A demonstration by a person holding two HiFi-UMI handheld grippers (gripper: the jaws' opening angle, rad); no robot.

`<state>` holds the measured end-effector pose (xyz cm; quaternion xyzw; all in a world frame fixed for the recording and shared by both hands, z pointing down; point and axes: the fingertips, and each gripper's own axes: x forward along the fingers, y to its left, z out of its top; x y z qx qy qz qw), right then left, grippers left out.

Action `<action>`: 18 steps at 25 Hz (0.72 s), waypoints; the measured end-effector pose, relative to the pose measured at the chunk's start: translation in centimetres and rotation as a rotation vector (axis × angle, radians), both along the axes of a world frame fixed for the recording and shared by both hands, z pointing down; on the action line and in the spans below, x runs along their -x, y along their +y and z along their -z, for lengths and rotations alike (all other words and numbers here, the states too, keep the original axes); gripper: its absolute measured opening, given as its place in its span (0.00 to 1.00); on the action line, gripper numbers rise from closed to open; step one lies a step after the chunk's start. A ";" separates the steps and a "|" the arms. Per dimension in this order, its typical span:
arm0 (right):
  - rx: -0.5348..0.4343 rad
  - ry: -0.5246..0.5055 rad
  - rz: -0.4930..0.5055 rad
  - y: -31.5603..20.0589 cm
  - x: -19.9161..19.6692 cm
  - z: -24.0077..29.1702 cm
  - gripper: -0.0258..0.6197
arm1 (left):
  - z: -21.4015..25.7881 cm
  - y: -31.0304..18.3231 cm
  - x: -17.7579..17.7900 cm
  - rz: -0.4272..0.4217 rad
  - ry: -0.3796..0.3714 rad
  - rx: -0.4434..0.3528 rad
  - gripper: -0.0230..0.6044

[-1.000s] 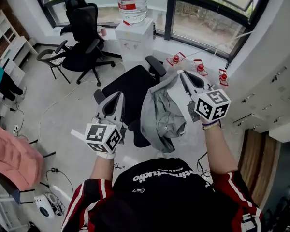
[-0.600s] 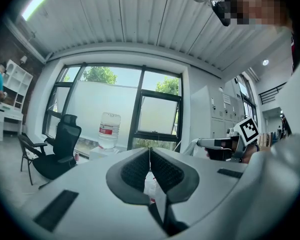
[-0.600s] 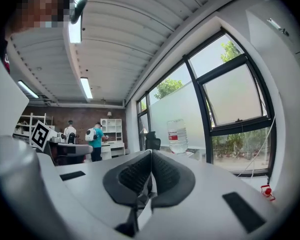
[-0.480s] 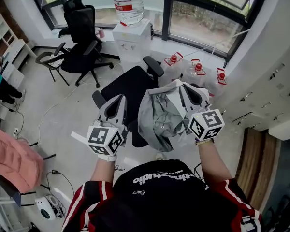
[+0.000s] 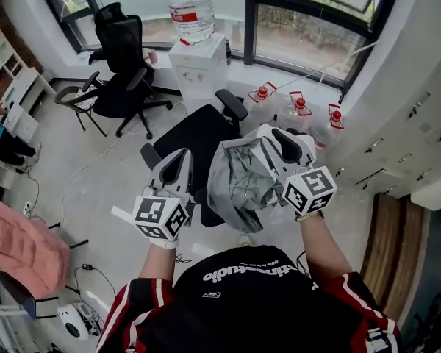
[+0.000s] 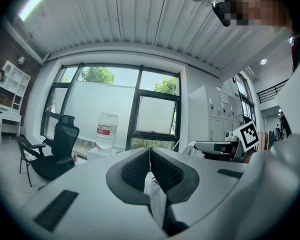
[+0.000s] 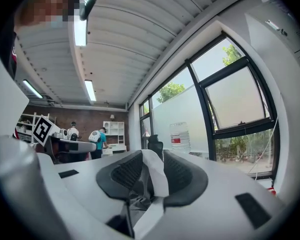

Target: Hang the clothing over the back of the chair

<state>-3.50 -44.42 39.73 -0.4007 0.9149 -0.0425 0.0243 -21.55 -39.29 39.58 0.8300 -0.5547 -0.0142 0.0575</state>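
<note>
- The right claw [image 5: 277,138] and grey jacket [image 5: 239,182] had sunk toward the black office chair [image 5: 198,132].
- Its jaws were opening, the jacket between them.
- The left claw [image 5: 180,159] was closed.

Clothing [image 5: 239,182] showing pale grey; chair [image 5: 195,134] showing black; sleeves [image 5: 128,307] showing red, white-striped; blanket [image 5: 26,248] showing pink; bottle caps [image 5: 300,103] showing red.

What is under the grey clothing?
A black chair: its seat and armrests stick out beside the grey clothing. The part right beneath is covered, so it cannot be seen.
</note>
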 end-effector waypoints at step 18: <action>-0.029 -0.009 0.094 1.9 1.0 1.7 0.46 | 0.6 0.4 0.0 -0.006 0.005 -0.003 0.08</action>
